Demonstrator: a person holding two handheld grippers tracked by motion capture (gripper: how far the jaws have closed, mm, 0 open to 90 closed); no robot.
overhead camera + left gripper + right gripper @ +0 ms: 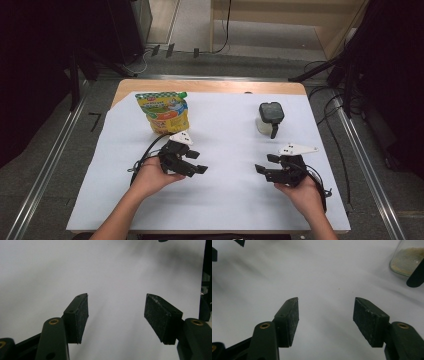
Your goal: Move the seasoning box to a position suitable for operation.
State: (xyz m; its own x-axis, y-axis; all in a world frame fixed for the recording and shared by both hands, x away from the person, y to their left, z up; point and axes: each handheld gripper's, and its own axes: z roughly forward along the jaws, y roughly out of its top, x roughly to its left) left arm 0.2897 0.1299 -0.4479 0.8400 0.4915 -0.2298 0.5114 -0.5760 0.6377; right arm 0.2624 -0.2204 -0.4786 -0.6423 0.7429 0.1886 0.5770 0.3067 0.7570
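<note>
A yellow printed pouch [164, 112] with a green cap stands at the back left of the white sheet [225, 140]. At the back right sits a clear jar [270, 118] with a black lid; it holds some tan powder [405, 260]. My left gripper [198, 162] is held low in front of the pouch and points right. Its jaws are open [116, 295] with only white sheet between them. My right gripper [263, 164] is held in front of the jar and points left. It is open too [326, 299] and holds nothing.
The wooden table [210, 86] shows beyond the sheet's far edge. Metal rails [367, 165] run along both sides of the table, and cables lie on the floor at the right. The two grippers face each other across a bare stretch of sheet.
</note>
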